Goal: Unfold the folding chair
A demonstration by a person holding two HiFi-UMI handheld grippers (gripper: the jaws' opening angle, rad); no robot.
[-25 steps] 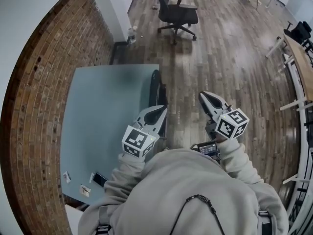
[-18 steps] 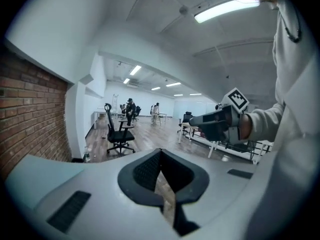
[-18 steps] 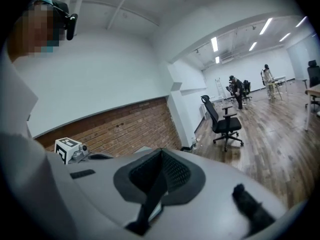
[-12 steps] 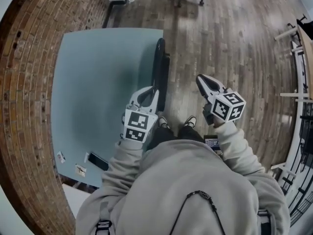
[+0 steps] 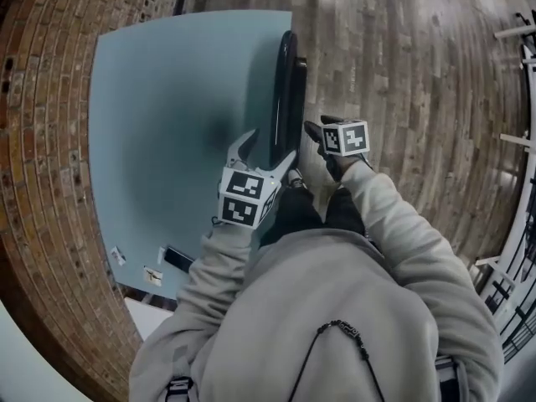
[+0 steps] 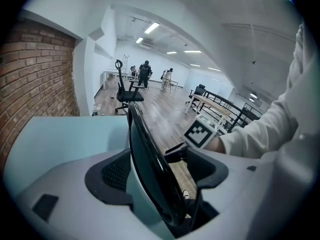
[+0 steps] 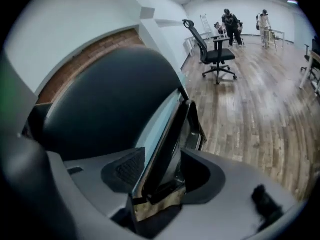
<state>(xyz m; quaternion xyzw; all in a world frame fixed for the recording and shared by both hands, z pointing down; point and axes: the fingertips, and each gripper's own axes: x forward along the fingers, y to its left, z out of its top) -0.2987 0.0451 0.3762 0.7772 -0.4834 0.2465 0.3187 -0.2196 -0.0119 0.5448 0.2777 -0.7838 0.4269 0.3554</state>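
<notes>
A folded black chair (image 5: 287, 90) stands upright against the right edge of the pale blue table (image 5: 167, 99). My left gripper (image 5: 270, 147) straddles the rounded top rim of the backrest (image 6: 145, 154). Its jaws are opening, with the rim between them and a gap showing beside the left pad (image 6: 117, 171). My right gripper (image 5: 314, 132) comes at the chair from the floor side. Its jaws are opening too, with the edge of the thin seat panel (image 7: 165, 139) between them. In the right gripper view (image 7: 162, 171) the padded backrest (image 7: 100, 114) fills the left.
A brick wall (image 5: 42, 141) runs along the table's far side. A dark phone (image 5: 177, 260) and small cards (image 5: 151, 275) lie on the table's near end. A black office chair (image 7: 212, 49) stands on the wooden floor, with people (image 7: 232, 19) far behind it.
Both grippers have come down onto the chair. The right one swung left to the seat panel, the left one settled over the top rim. Both pairs of jaws now stand apart.
</notes>
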